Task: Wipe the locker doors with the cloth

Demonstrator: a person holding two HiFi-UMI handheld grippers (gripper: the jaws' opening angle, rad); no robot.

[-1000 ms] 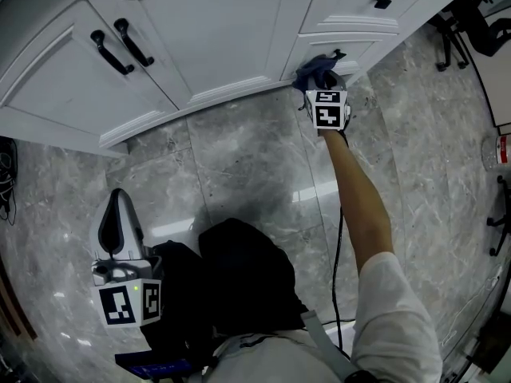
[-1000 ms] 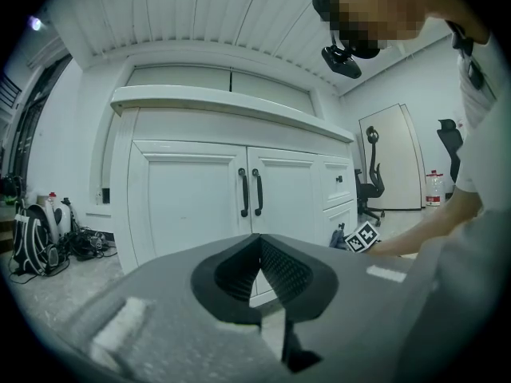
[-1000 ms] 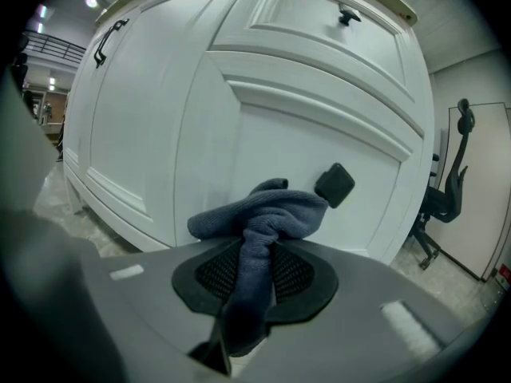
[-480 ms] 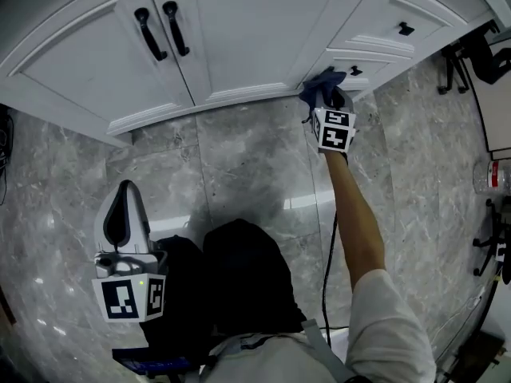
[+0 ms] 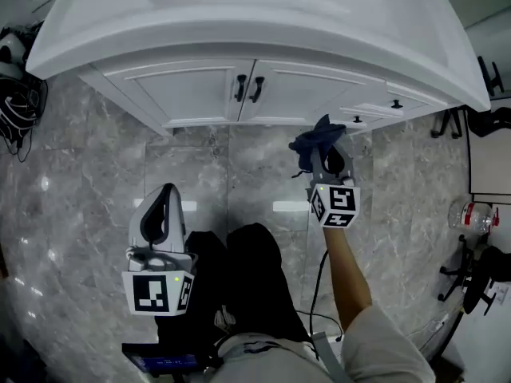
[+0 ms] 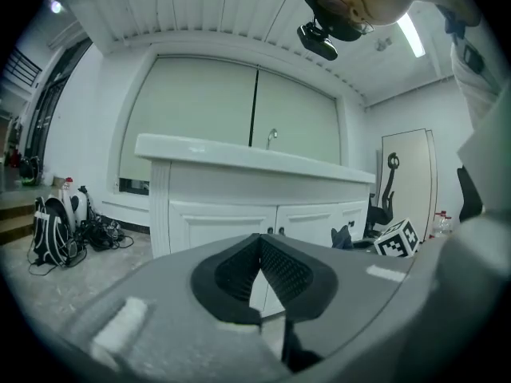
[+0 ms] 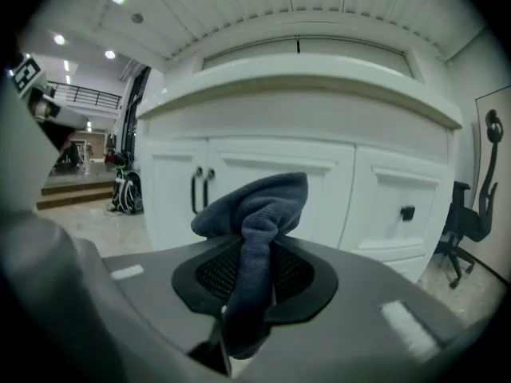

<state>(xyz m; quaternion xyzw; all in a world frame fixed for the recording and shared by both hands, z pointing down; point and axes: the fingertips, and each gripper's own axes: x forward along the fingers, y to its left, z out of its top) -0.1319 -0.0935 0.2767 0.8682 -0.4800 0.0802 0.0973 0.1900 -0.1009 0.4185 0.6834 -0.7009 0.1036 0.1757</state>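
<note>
the right gripper (image 5: 326, 156) is held out in front of the person, low over the grey marble floor (image 5: 96, 182), at the end of a bare forearm (image 5: 347, 274). its jaws are closed on a dark blue cloth (image 5: 314, 140). in the right gripper view the cloth (image 7: 254, 210) stands up between the two black ribbed pads (image 7: 209, 274) as a thick fold. its top bunches over to the left and its lower end hangs down into the gap behind the pads. the jaws stay partly apart because of the thickness of the cloth.

the white locker doors (image 5: 200, 94) are ahead of this gripper, under a white counter (image 5: 120, 22). two black handles (image 5: 248, 88) sit side by side where the doors meet. to the right of the doors is a drawer front with a small black knob (image 7: 407, 212). the cloth seems to be apart from the doors and not touching them, but from the head view the gap is hard to judge.

the left gripper (image 5: 165, 196) is held back, close to the person's body, and points at the same cabinet. in the left gripper view its pads (image 6: 283, 274) meet at their tips, with nothing between them.

a black office chair (image 7: 471, 214) stands right of the cabinet, and a bottle (image 5: 469, 214) is near the right edge of the head view.
</note>
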